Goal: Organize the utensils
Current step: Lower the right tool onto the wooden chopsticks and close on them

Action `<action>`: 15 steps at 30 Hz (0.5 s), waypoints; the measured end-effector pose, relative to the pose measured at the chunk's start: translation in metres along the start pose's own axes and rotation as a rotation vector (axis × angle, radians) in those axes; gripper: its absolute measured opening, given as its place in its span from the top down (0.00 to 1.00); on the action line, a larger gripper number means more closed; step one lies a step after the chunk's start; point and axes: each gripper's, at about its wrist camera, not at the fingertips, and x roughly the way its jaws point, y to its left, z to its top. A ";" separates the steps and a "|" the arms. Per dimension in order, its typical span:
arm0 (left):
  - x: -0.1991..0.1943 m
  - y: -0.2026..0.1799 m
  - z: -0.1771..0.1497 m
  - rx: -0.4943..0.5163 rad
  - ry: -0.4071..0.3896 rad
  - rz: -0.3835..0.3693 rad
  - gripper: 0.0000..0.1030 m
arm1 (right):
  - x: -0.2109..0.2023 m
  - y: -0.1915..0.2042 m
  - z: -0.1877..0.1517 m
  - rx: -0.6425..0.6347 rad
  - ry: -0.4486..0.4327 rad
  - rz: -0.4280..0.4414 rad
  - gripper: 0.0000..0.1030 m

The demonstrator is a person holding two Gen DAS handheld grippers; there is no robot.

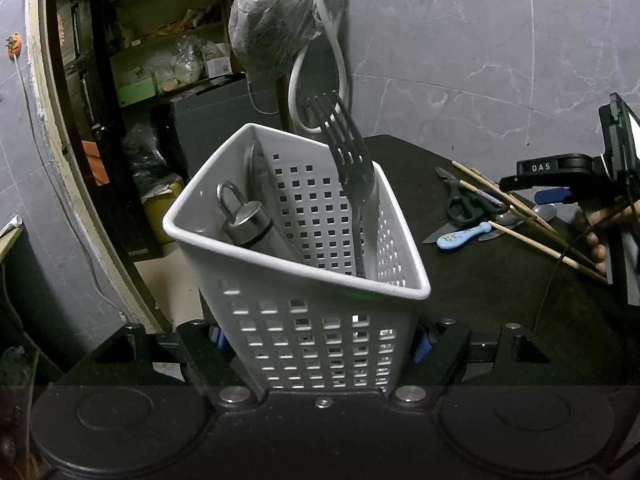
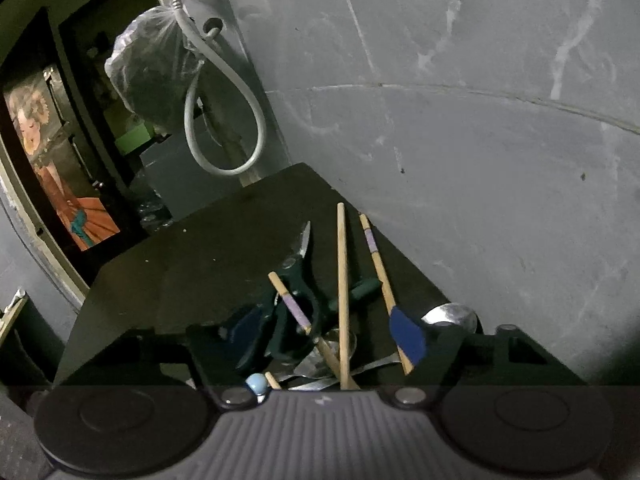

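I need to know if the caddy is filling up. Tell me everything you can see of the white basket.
The white basket is a perforated plastic caddy with square holes and a smooth rolled rim, roughly triangular from above. It tilts slightly, clamped between the left gripper fingers at its lower walls, over the dark table. Inside stand a dark fork, tines up, and a steel tool with a loop on its end. Much room remains.

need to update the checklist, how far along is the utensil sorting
Done: a fork and a metal tool with a ring already stand in the white caddy. In hand: the left tongs grip the caddy; the right tongs are open over the pile, holding nothing. Left: chopsticks, scissors, spoon and blue-handled piece on the dark table.
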 end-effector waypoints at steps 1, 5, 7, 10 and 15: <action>0.000 0.000 0.000 -0.001 0.000 0.001 0.23 | 0.000 0.000 -0.001 -0.004 0.005 -0.008 0.34; 0.000 0.002 -0.001 -0.001 -0.001 0.003 0.23 | 0.003 -0.005 -0.005 -0.014 0.030 -0.039 0.46; 0.000 0.002 -0.001 0.000 -0.001 0.003 0.23 | 0.006 -0.008 -0.004 -0.014 0.040 -0.053 0.51; 0.000 0.002 -0.001 0.000 -0.001 0.003 0.23 | 0.014 -0.011 0.001 -0.010 0.061 -0.061 0.53; 0.000 0.002 -0.001 0.000 -0.001 0.004 0.23 | 0.029 -0.018 0.014 0.023 0.102 -0.042 0.63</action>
